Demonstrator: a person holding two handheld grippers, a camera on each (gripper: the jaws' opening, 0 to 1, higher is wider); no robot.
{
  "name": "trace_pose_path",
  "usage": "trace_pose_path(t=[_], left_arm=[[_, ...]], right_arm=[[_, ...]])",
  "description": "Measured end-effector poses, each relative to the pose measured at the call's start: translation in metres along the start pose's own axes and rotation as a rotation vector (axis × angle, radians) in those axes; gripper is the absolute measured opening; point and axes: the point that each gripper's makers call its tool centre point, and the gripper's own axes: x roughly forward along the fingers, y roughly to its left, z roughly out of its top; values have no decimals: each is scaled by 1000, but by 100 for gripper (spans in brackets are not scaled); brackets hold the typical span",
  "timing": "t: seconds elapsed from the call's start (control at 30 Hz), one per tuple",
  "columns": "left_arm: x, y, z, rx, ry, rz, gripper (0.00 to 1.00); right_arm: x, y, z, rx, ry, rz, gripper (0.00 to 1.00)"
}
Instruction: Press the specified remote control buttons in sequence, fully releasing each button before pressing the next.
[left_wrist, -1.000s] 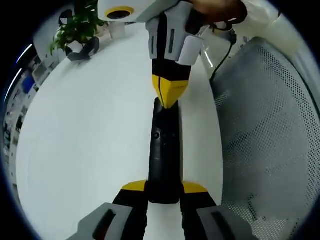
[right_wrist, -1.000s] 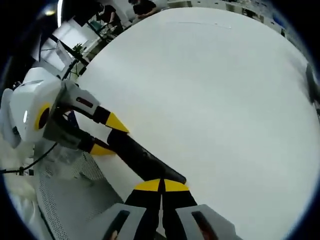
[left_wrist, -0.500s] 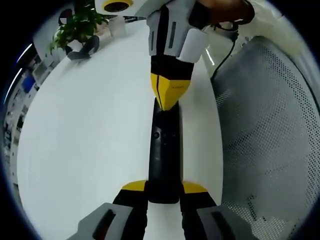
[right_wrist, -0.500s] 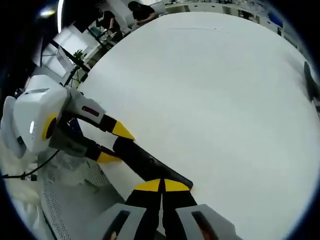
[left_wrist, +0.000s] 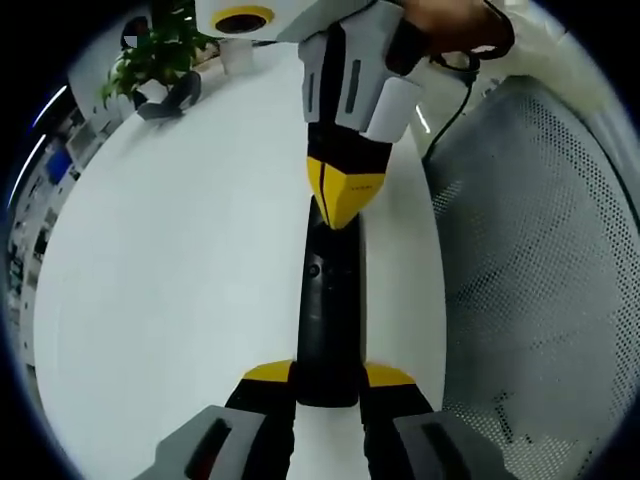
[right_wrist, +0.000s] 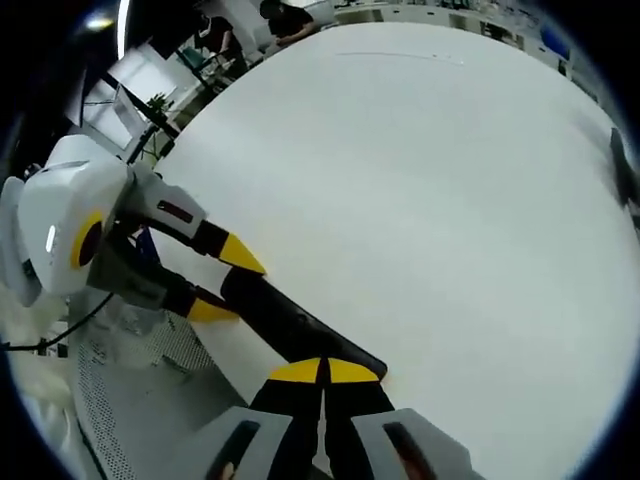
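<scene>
Left gripper view: the left gripper (left_wrist: 326, 385) is clamped on the near end of the remote control (left_wrist: 326, 320), a slim black bar lying lengthwise over the white table (left_wrist: 170, 280). At its far end the right gripper (left_wrist: 343, 200) comes down with its yellow tips together, the joined point resting on or just above the remote's upper face; contact cannot be confirmed. A round button (left_wrist: 313, 269) sits just below that point. A grey mesh chair (left_wrist: 540, 270) stands beside the table edge, and a potted plant (left_wrist: 150, 60) sits at the far side.

Right gripper view: the joined tips overlap the near end of the remote, with the left gripper at its far end, one jaw on each side.

Risks, as judged: the closed point is narrow, so a slight sideways drift could strike the wrong button or slide off. Heavy pressure at the unsupported end could pivot the remote in the clamp. An incomplete lift would breach the release requirement.
</scene>
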Motion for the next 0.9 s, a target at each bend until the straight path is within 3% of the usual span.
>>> trace_pose_path(t=[0.53, 0.9], left_arm=[[0, 1, 0, -5, 2, -10, 22], [1, 0, 0, 3, 62, -6, 22]], right_arm=[[1, -2, 1, 71, 16, 22, 0], [1, -2, 5, 49, -16, 7, 0]])
